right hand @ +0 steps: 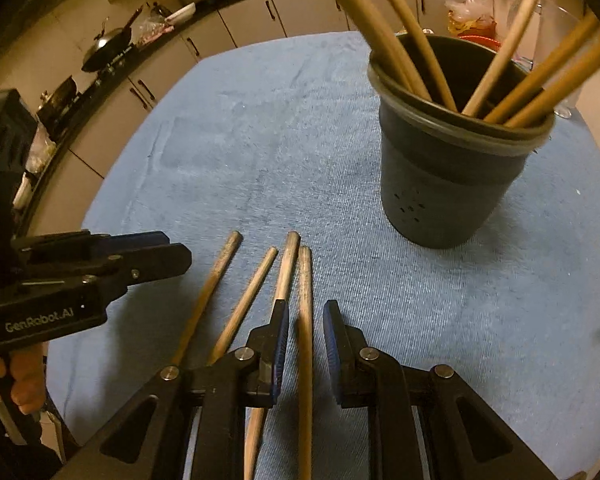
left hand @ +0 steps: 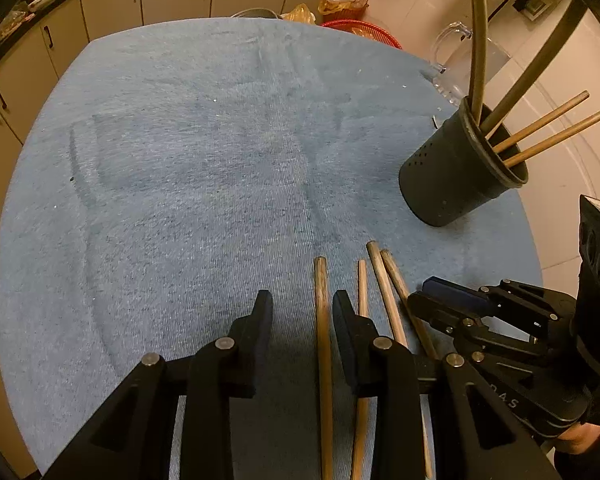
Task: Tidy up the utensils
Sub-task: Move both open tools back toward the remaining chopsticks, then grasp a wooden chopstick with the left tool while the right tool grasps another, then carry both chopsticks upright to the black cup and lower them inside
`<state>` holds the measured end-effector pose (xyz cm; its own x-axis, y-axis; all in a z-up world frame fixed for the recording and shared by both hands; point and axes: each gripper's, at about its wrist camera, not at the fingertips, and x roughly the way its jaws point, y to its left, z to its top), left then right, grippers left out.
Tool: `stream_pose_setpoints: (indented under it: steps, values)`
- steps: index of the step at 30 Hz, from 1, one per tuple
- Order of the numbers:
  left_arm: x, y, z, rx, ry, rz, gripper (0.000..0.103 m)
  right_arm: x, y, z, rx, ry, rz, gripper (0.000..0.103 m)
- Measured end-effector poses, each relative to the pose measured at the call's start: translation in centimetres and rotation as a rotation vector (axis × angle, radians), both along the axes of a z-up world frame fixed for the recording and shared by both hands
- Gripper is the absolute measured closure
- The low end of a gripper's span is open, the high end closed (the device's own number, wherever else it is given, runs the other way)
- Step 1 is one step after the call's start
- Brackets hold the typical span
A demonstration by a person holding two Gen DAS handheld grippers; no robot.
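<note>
Jaws apart on my right gripper point(right hand: 306, 346), straddling the rightmost chopstick point(right hand: 305, 320) w/o clamping it; stick lies flat on the blue cloth point(right hand: 240, 152), long axis near-to-far, in line w/ my fingers. Left gripper point(left hand: 302, 334) also spread, around the leftmost chopstick point(left hand: 323, 340), prob. not touching. Two more sticks lie between. Holder point(right hand: 456, 184) w/ other chopsticks stands far right, nearer my right hand.

Wooden utensils point(right hand: 305, 320) (matt); ribbed cloth point(left hand: 180, 160); plastic holder point(right hand: 452, 184)
</note>
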<state>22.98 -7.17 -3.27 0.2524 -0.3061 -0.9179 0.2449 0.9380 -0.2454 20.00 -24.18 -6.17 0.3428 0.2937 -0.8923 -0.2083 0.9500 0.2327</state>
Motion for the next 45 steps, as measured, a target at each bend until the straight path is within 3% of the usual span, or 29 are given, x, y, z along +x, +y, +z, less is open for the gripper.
stream_pose_setpoints:
  steps: [9, 12, 17, 28, 36, 45]
  values:
    - [1.6, -1.7, -2.6, 0.02, 0.055, -0.004, 0.08, 1.3, 1.8, -0.9, -0.08, -0.017, 0.037, 0.085]
    - [1.7, -2.3, -2.8, 0.038, 0.035, -0.01, 0.083, 1.5, 2.3, -1.0, -0.124, -0.043, 0.054, 0.088]
    - [2.6, -2.8, -3.5, 0.042, 0.049, -0.008, 0.096, 1.7, 2.5, -1.1, -0.144, -0.058, 0.078, 0.092]
    - [1.6, -2.0, -3.4, 0.07, 0.022, -0.014, 0.096, 1.1, 1.9, -0.9, -0.174, -0.059, 0.049, 0.095]
    - [0.8, -1.4, -0.9, 0.063, -0.042, -0.019, 0.096, -0.4, 0.0, 2.3, -0.094, -0.098, 0.003, 0.095]
    - [-1.1, 0.6, 6.1, 0.003, -0.187, 0.006, 0.097, -3.5, -3.1, 8.6, 0.009, -0.206, -0.063, 0.095]
